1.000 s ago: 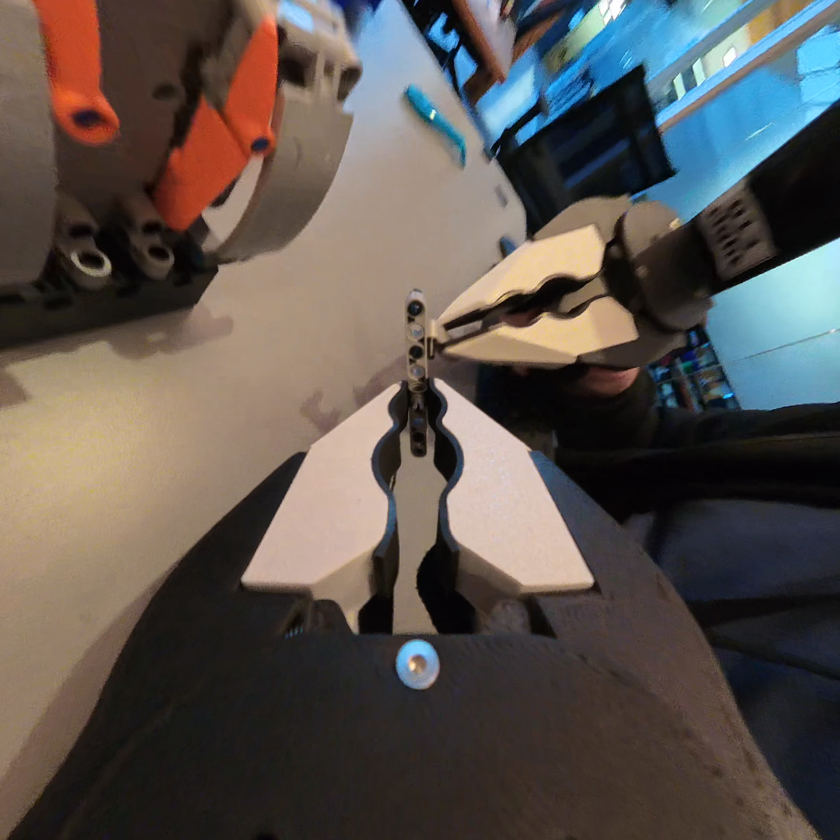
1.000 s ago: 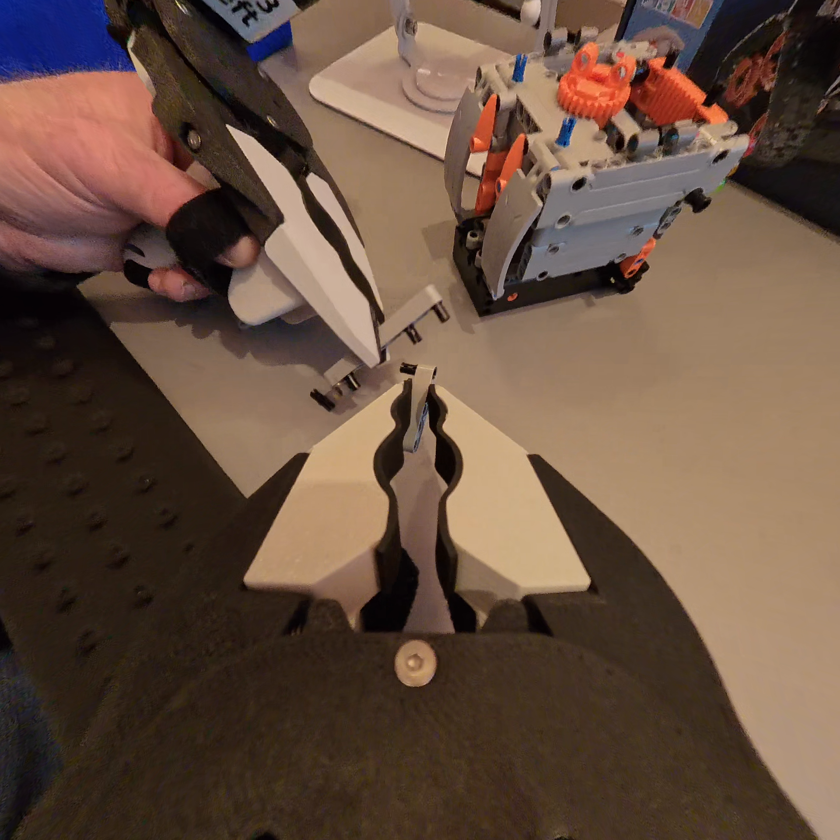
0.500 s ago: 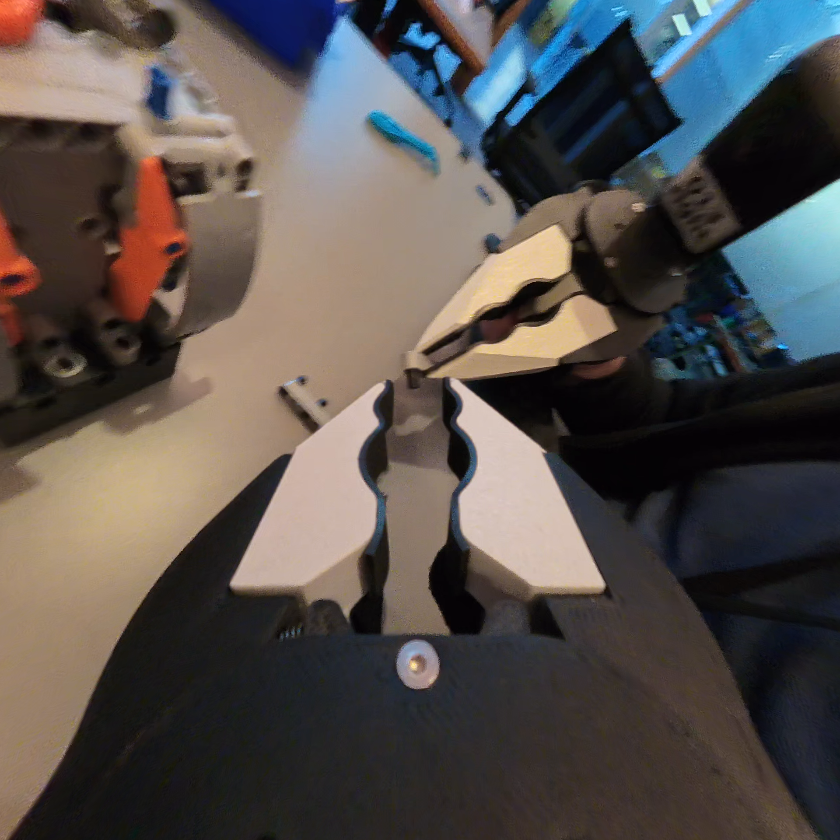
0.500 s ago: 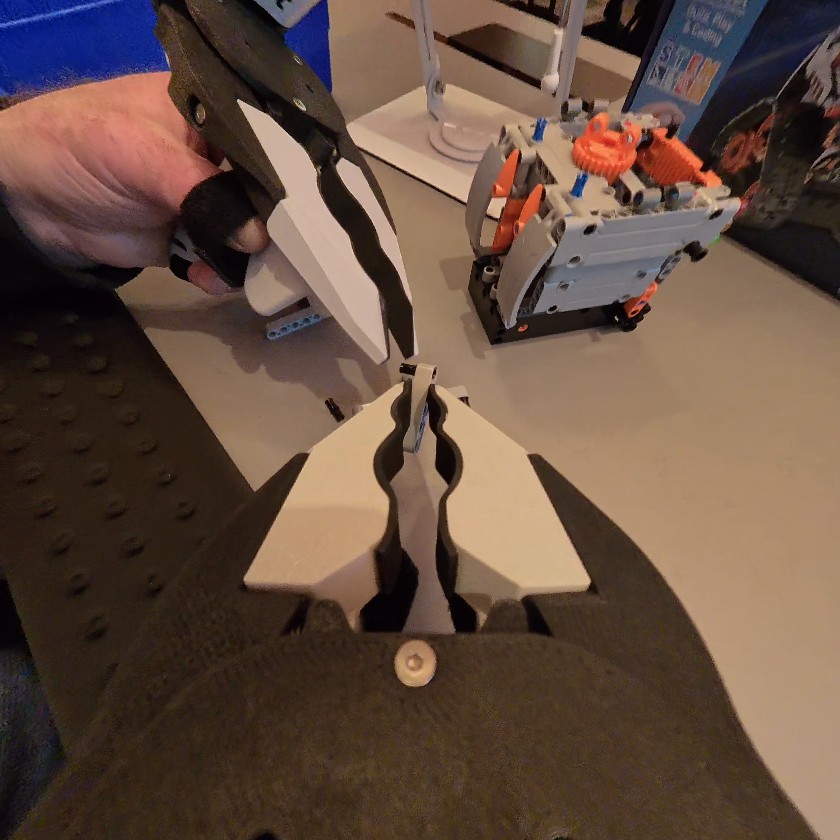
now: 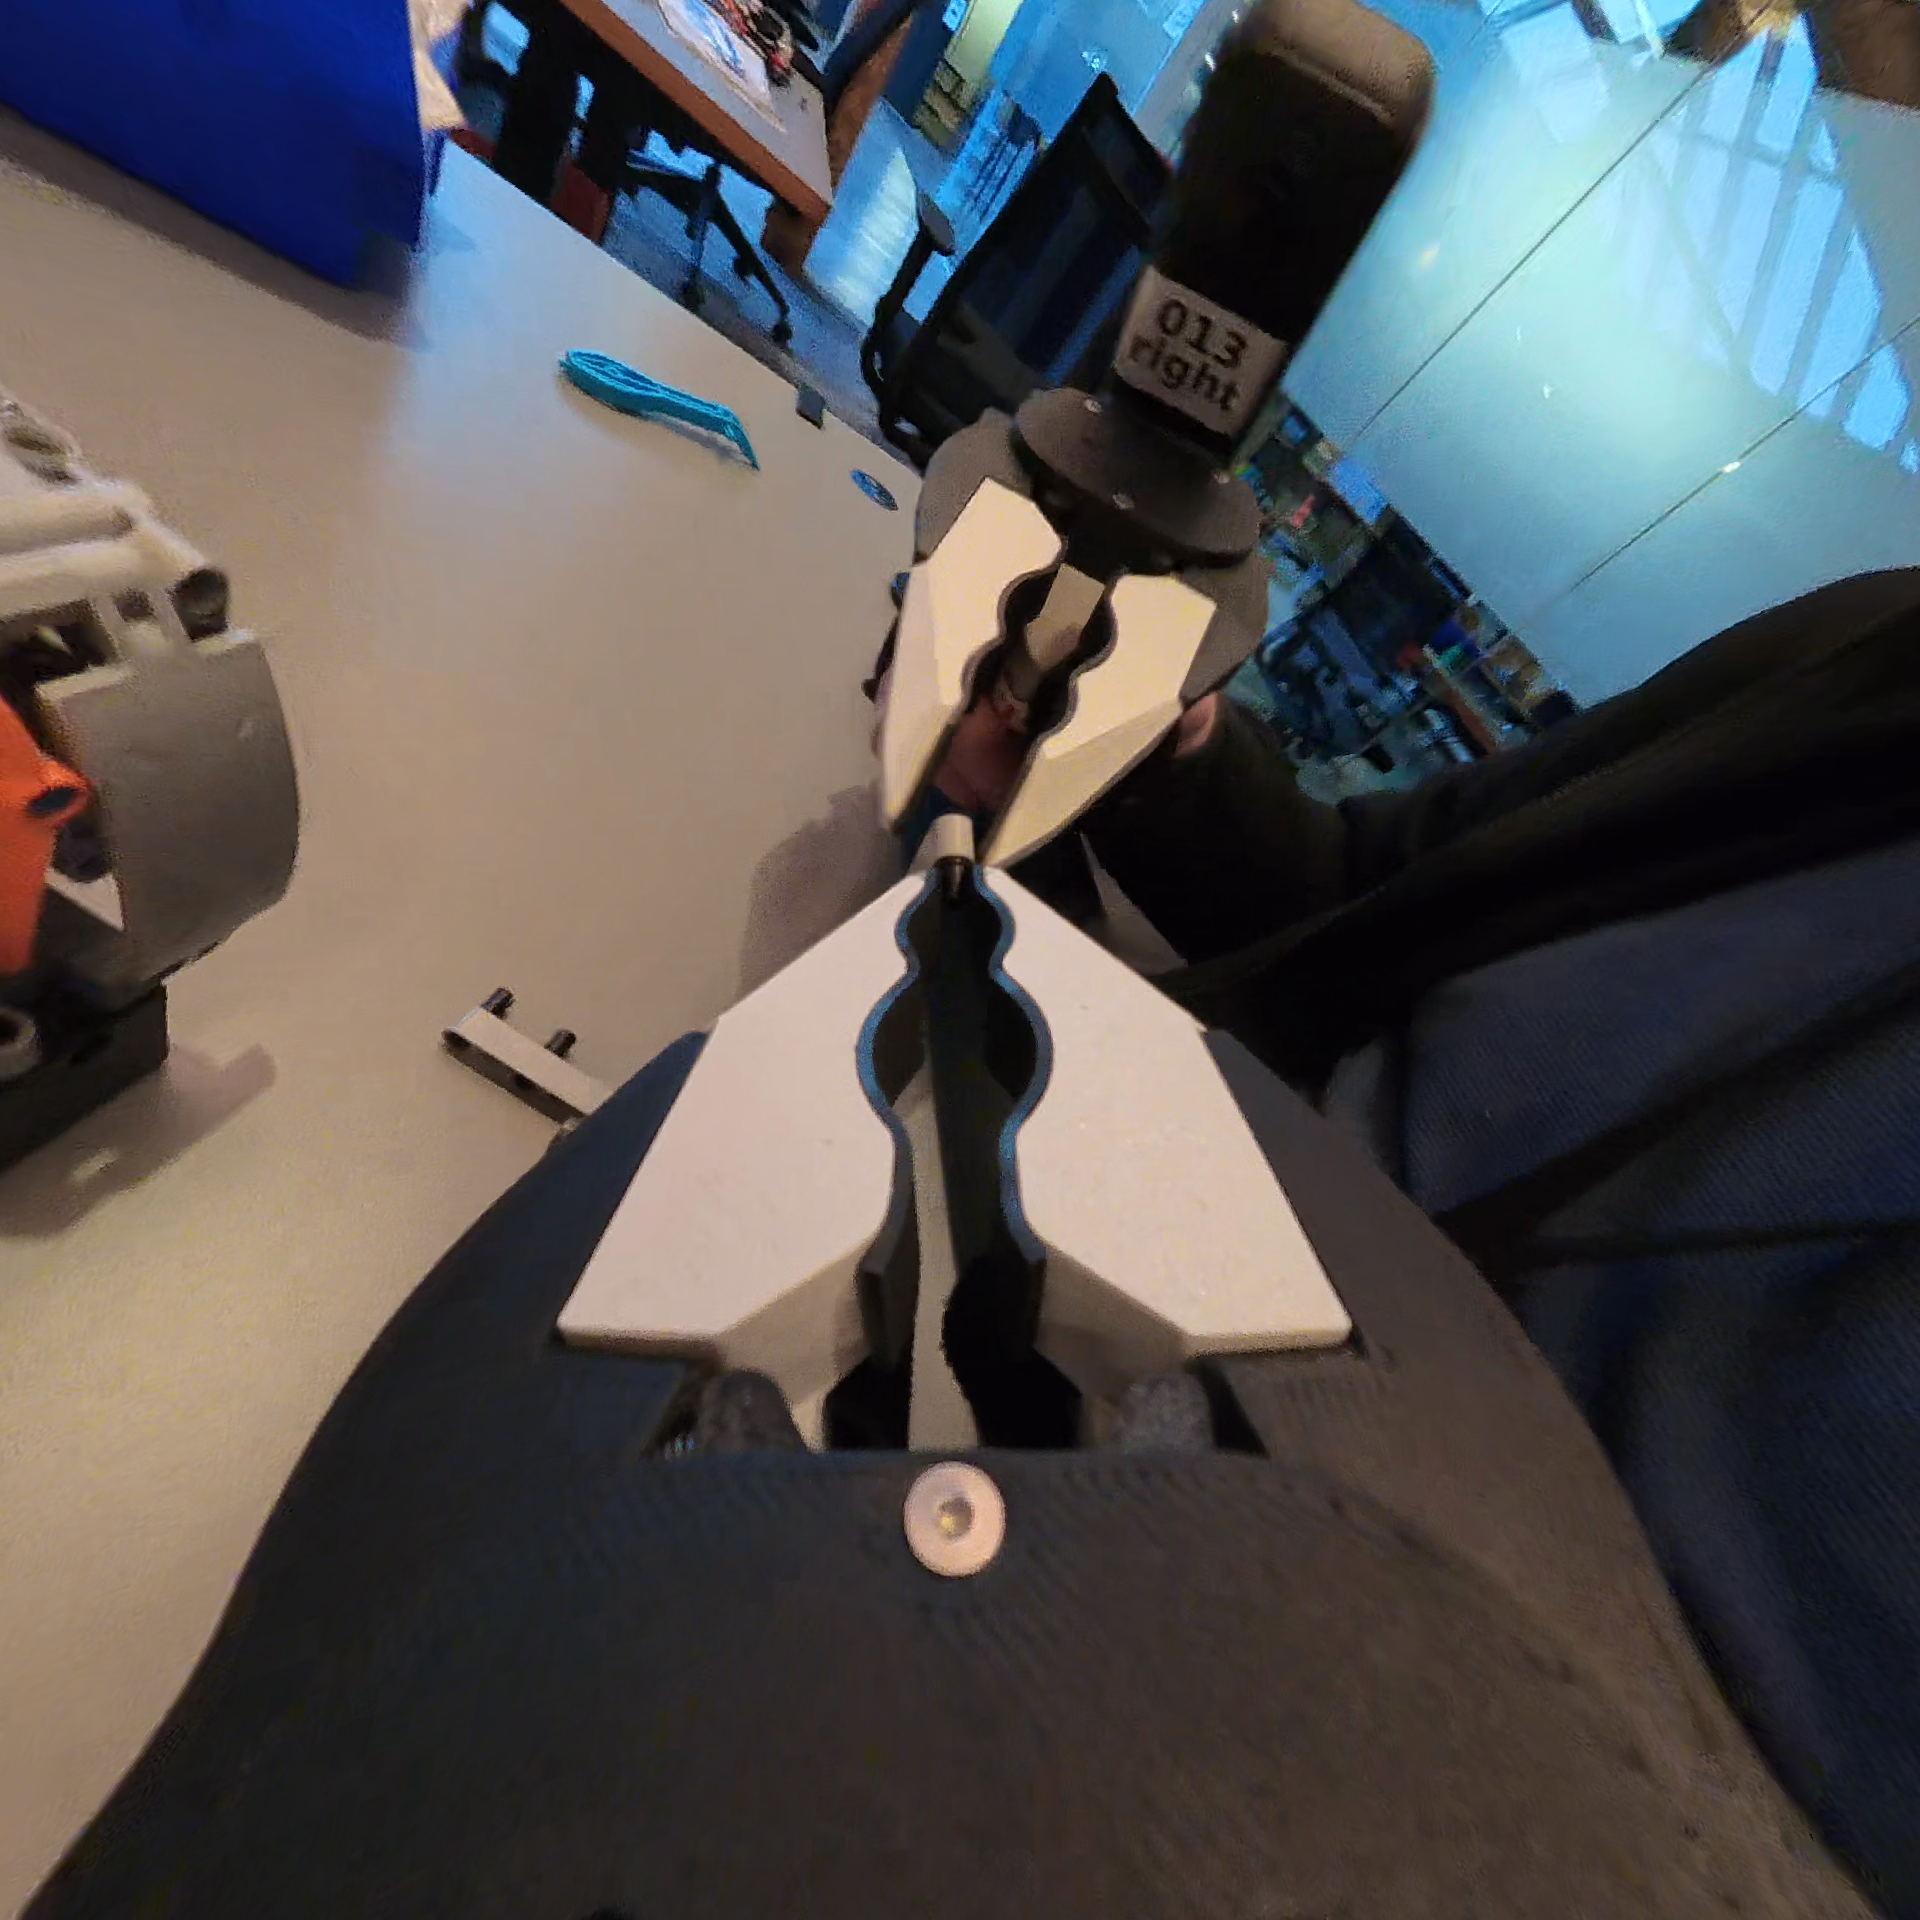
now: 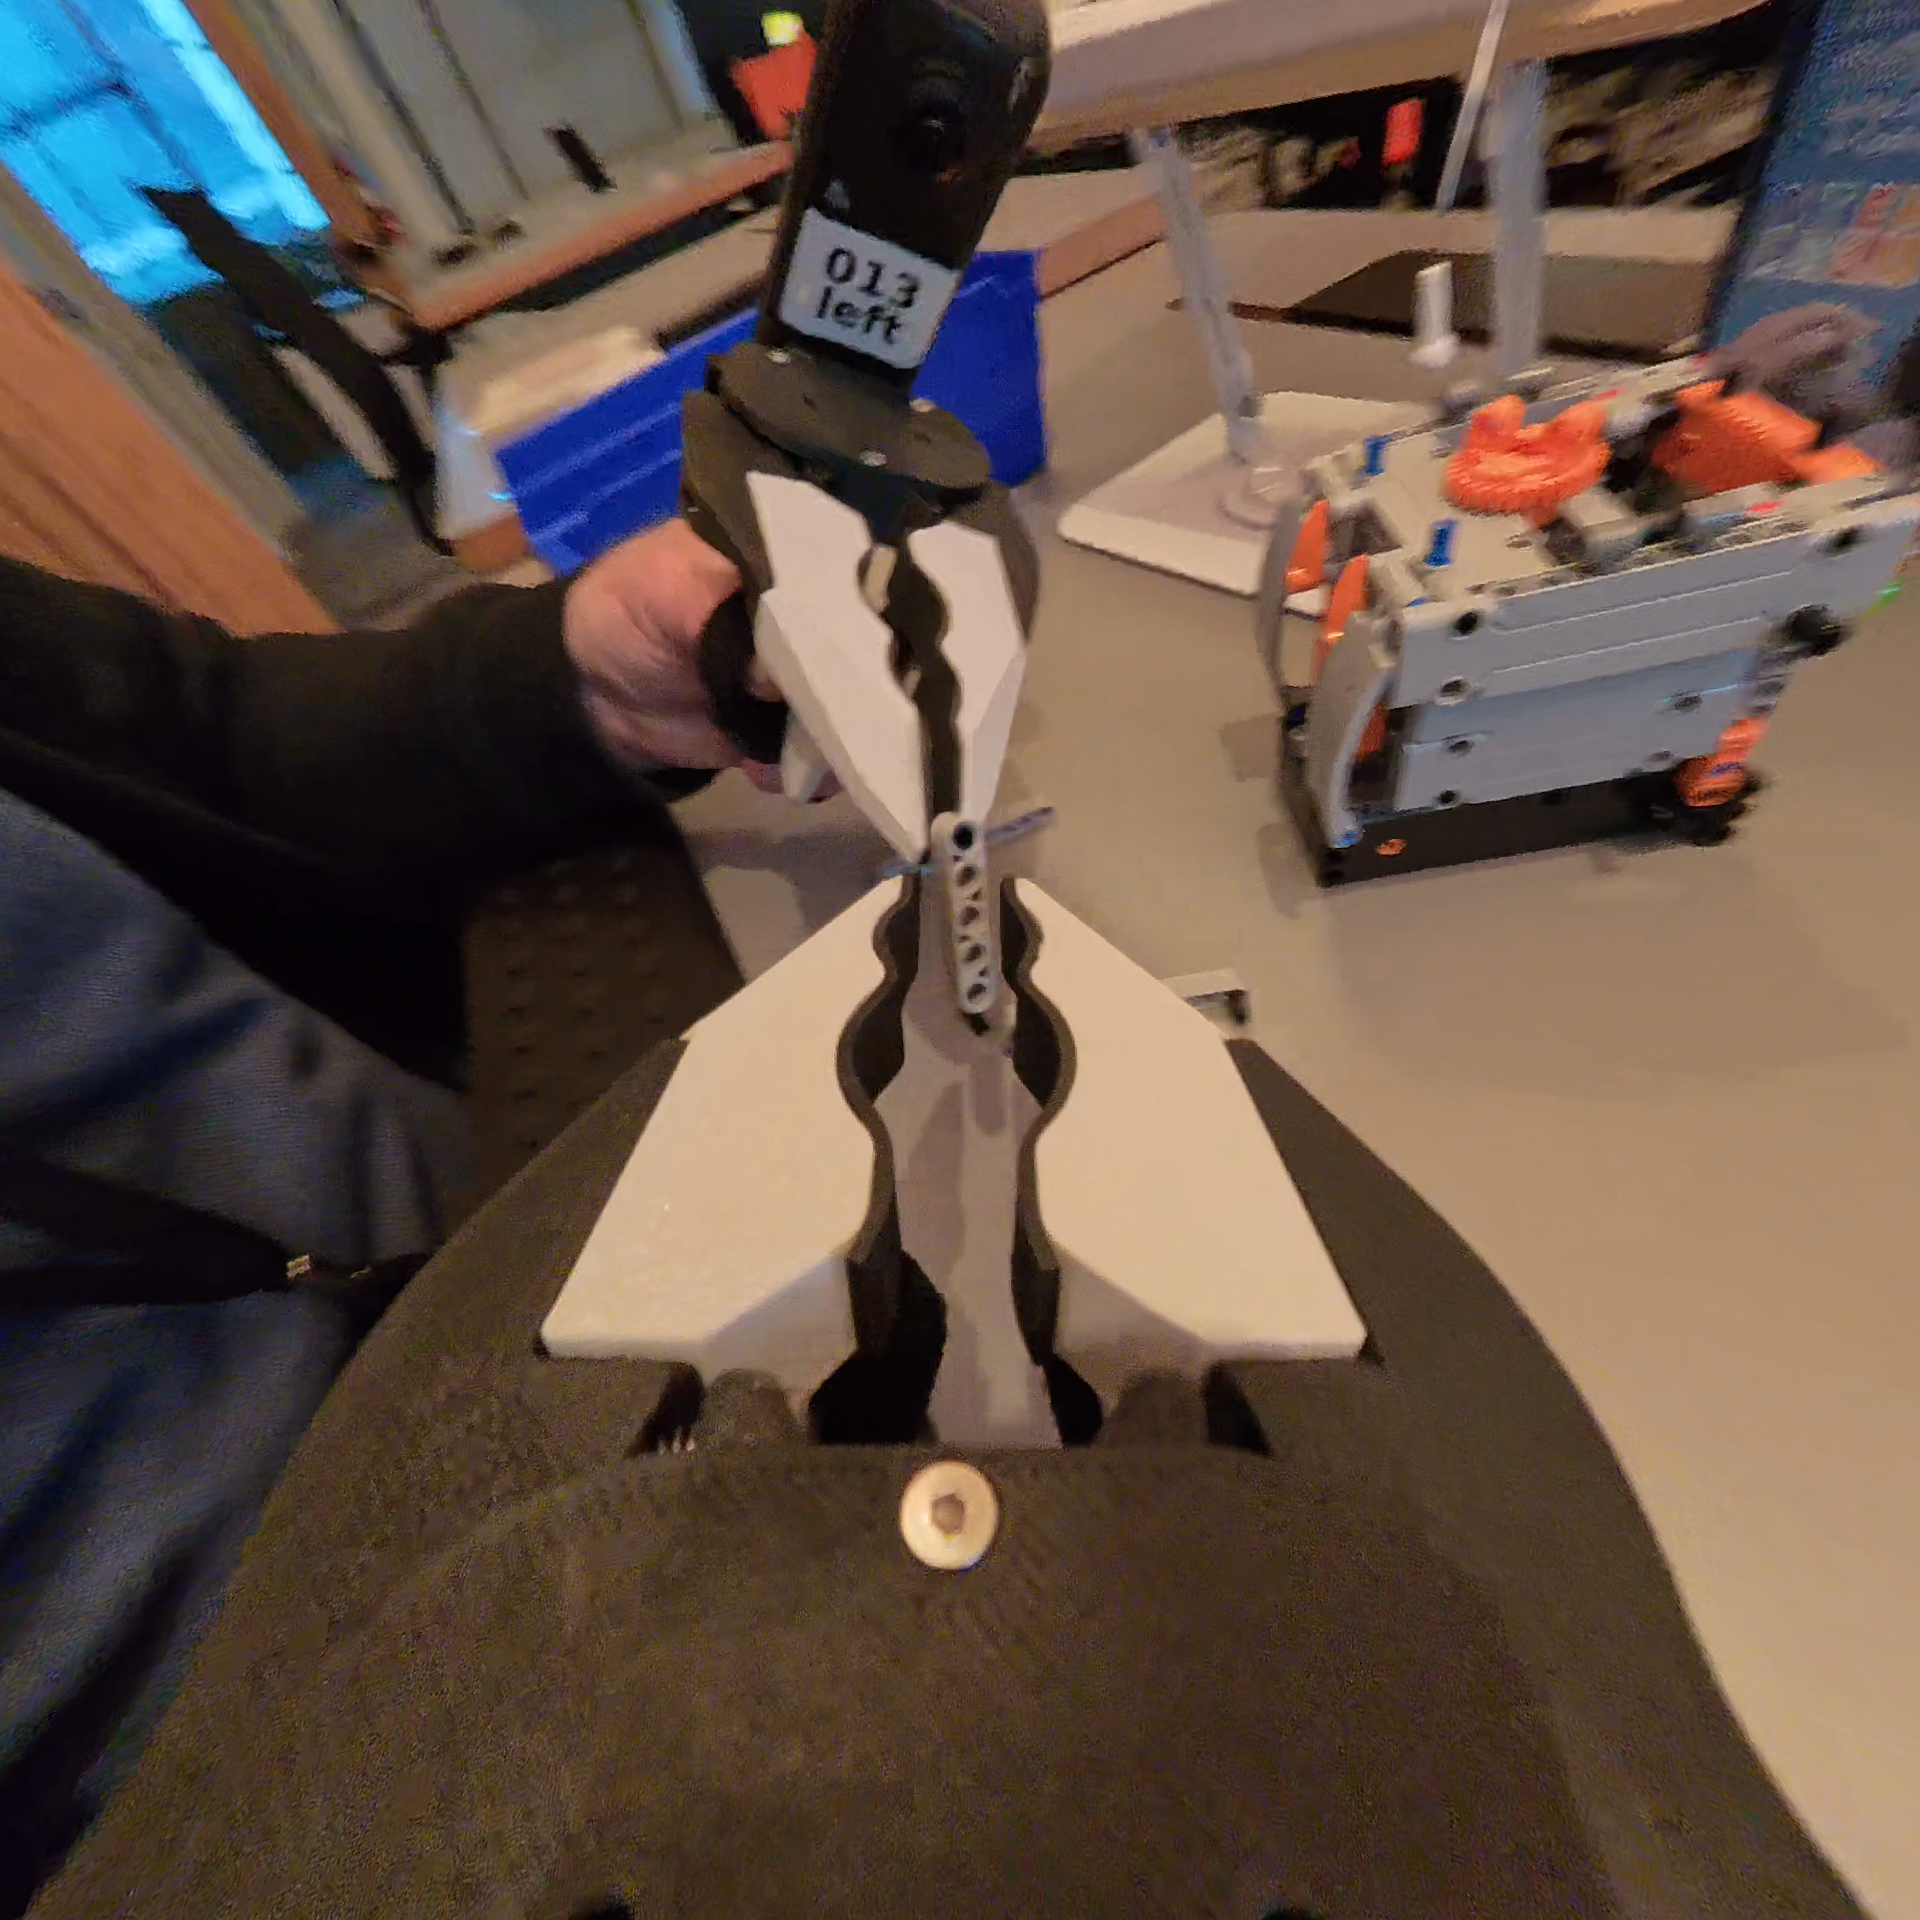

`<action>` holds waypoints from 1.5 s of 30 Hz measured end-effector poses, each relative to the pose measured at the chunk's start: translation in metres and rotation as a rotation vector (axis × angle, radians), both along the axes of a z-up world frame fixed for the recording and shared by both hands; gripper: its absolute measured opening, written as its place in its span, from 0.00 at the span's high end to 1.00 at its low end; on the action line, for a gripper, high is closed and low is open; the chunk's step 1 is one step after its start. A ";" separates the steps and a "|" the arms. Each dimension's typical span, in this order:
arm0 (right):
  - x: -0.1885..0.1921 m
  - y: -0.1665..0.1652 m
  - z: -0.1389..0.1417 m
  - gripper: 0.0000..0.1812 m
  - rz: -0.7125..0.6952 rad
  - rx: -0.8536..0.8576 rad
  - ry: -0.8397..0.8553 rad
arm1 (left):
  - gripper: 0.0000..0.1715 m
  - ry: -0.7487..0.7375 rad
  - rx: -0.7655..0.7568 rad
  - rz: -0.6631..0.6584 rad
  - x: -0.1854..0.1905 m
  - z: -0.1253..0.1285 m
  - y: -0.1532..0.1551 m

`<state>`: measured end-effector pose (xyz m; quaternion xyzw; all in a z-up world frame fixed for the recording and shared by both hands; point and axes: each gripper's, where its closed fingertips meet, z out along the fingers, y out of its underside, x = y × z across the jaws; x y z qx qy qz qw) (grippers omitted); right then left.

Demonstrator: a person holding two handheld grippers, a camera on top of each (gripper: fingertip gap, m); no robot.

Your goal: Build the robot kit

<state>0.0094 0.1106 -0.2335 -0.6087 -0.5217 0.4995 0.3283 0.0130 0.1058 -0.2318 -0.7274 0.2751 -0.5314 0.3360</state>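
Desk (image 6: 1558, 1143): pale grey surface, filling the right half of the right wrist frame and the left half of the left wrist frame.

Brick-built model (image 6: 1558, 644): grey panels on a black base, orange gears on top, blue pins; stands on the desk at right of the right wrist frame. Its curved grey edge shows at far left of the left wrist frame.

Blue box (image 5: 208, 125): upper left of the left wrist frame, on the desk's far side.

White lamp base (image 6: 1195, 509): flat plate behind the model, upper centre-right of the right wrist frame.

Right gripper (image 6: 961, 904): fingers closed together on a light grey beam (image 6: 968, 925) with a row of holes, held upright at frame centre.

Left gripper (image 5: 951, 883): fingers closed nearly together, a thin dark gap between them; a small black pin (image 5: 953, 868) sits at the tips, and I cannot tell whether it is gripped. The two grippers meet tip to tip above the desk's near edge, the left one's tips against the beam's upper end.

Loose grey beam with black pins (image 5: 509, 1049): lies flat on the desk, lower left of centre in the left wrist frame.

Teal strap (image 5: 655, 400): lies on the desk, upper centre-left.
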 end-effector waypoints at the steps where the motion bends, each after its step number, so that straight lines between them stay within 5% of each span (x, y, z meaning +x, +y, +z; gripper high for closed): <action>1: 0.001 -0.005 0.001 0.94 0.046 -0.039 0.002 | 1.00 0.003 0.023 -0.005 0.001 0.003 -0.001; 8: 0.002 -0.008 -0.005 0.98 0.123 -0.089 -0.064 | 0.97 0.025 0.037 -0.057 0.004 0.001 -0.004; 13: 0.005 0.013 -0.022 0.97 0.051 -0.244 -0.082 | 0.87 0.462 0.155 -0.031 -0.026 -0.044 0.004; 20: 0.005 0.017 -0.033 0.97 0.044 -0.293 -0.132 | 0.90 0.785 0.240 -0.069 -0.045 -0.087 0.020; 27: 0.005 0.019 -0.035 0.97 0.043 -0.317 -0.136 | 0.94 0.808 0.263 -0.154 -0.032 -0.099 0.022; 33: 0.006 0.023 -0.034 0.97 0.027 -0.349 -0.118 | 0.98 0.808 0.326 -0.122 -0.026 -0.098 0.026; 45: 0.008 0.025 -0.028 0.98 0.068 -0.498 -0.078 | 0.97 0.946 0.769 0.078 -0.016 -0.039 0.029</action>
